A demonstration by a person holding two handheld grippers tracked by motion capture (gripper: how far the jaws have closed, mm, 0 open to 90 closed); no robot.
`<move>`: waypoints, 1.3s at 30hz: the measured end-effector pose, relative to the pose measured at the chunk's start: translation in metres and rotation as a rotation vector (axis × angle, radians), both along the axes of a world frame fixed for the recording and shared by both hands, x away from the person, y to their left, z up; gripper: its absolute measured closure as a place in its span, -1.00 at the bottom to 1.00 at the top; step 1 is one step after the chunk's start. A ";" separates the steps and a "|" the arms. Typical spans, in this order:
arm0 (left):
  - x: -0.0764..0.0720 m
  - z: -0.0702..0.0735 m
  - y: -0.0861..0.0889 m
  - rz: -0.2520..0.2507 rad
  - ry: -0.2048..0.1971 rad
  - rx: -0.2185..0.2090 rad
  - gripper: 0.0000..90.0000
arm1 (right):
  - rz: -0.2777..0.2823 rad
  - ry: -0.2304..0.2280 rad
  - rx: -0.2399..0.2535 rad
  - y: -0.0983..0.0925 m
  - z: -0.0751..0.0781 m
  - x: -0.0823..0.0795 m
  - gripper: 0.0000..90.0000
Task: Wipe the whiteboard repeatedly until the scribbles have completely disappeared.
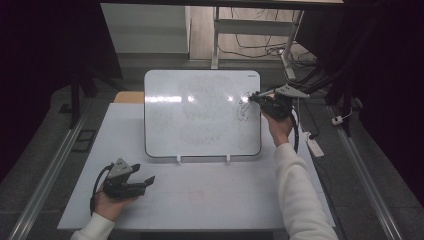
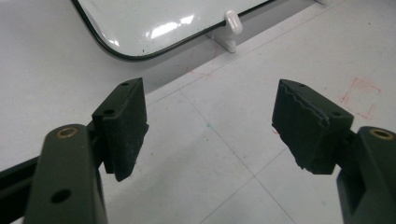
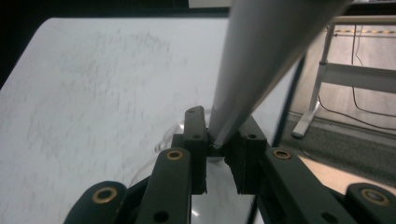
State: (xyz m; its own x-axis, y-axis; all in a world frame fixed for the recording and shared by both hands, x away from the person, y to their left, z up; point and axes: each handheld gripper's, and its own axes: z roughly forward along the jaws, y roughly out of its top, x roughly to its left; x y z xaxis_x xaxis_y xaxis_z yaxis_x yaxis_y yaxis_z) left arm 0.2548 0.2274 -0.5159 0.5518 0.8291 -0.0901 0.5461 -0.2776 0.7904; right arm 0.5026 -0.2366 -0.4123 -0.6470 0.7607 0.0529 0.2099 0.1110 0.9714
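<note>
Right gripper (image 1: 256, 96) at whiteboard (image 1: 200, 120), table (image 1: 210, 195)

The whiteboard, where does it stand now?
In the high view the whiteboard stands propped at the table's far middle, with the right hand-held gripper at its right edge.

Whiteboard (image 1: 200, 115): white, black-edged, faint grey smudging, dark scribble at its right. Tabletop (image 1: 200, 195): white with faint red marks. Marker (image 3: 261, 60): pale grey. Grippers: black.
</note>
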 end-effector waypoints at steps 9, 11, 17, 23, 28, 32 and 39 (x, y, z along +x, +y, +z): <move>0.000 0.000 0.000 -0.003 -0.002 -0.001 -0.39 | -0.062 -0.009 0.069 0.000 0.010 0.014 0.73; -0.001 0.001 0.000 -0.003 -0.005 -0.001 -0.39 | -0.059 -0.007 0.069 0.002 0.010 0.015 0.73; 0.000 0.000 0.000 -0.002 -0.001 -0.001 -0.39 | -0.015 -0.009 0.016 0.009 0.009 0.013 0.73; 0.000 0.000 0.000 -0.003 -0.002 -0.003 -0.39 | 0.005 0.022 0.064 0.007 0.004 0.012 0.73; 0.000 0.000 0.000 -0.003 -0.001 -0.001 -0.39 | -0.003 0.000 0.016 0.008 0.005 0.008 0.72; -0.001 0.001 -0.001 -0.005 -0.005 -0.002 -0.39 | -0.017 0.015 0.074 0.004 0.005 0.011 0.72; 0.000 0.000 -0.001 -0.004 -0.002 -0.001 -0.39 | -0.005 -0.008 0.026 0.013 0.004 0.008 0.73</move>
State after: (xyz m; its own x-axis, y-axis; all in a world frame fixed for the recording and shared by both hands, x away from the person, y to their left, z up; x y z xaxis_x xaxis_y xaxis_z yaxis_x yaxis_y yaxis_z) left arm 0.2546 0.2269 -0.5157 0.5553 0.8268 -0.0894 0.5432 -0.2792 0.7918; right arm 0.5105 -0.2231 -0.4083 -0.6435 0.7625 0.0673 0.2025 0.0848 0.9756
